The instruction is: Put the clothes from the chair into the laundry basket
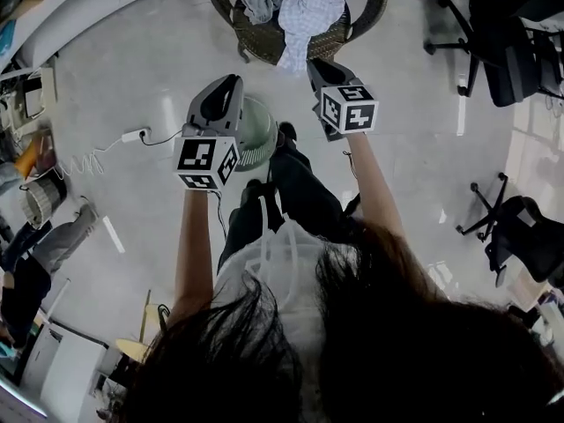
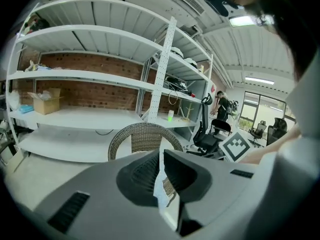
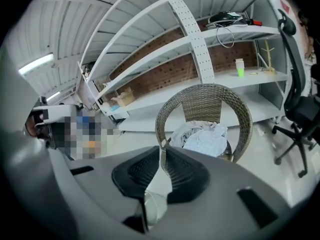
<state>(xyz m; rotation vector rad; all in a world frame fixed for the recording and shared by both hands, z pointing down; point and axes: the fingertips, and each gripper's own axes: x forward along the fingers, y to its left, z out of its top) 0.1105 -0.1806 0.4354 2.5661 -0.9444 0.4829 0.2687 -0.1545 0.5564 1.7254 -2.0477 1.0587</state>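
I stand on a pale grey, glossy floor [image 1: 159,51], and both tools are stretched out ahead of me. My left gripper [image 1: 231,79] has its jaws pressed together with only a thin slit between them, and it carries nothing. My right gripper [image 1: 317,65] is closed as well and empty.

The clothes [image 1: 300,3] lie in a light, crumpled heap on the seat of the wicker chair [image 1: 374,7] straight ahead, just beyond my right gripper's tip, with 1 pale piece drooping over the front edge. The pale green laundry basket [image 1: 257,135] sits on the floor between the chair and my legs, partly under my left gripper.

Behind the chair, white shelves [image 3: 150,59] run along a red brick wall [image 2: 85,61]. A cardboard box [image 2: 45,101] and a small green cup [image 3: 240,67] stand on them. 2 black office chairs [image 1: 507,47] are off to my right, and a white power strip [image 1: 132,136] with a coiled cord lies to my left.
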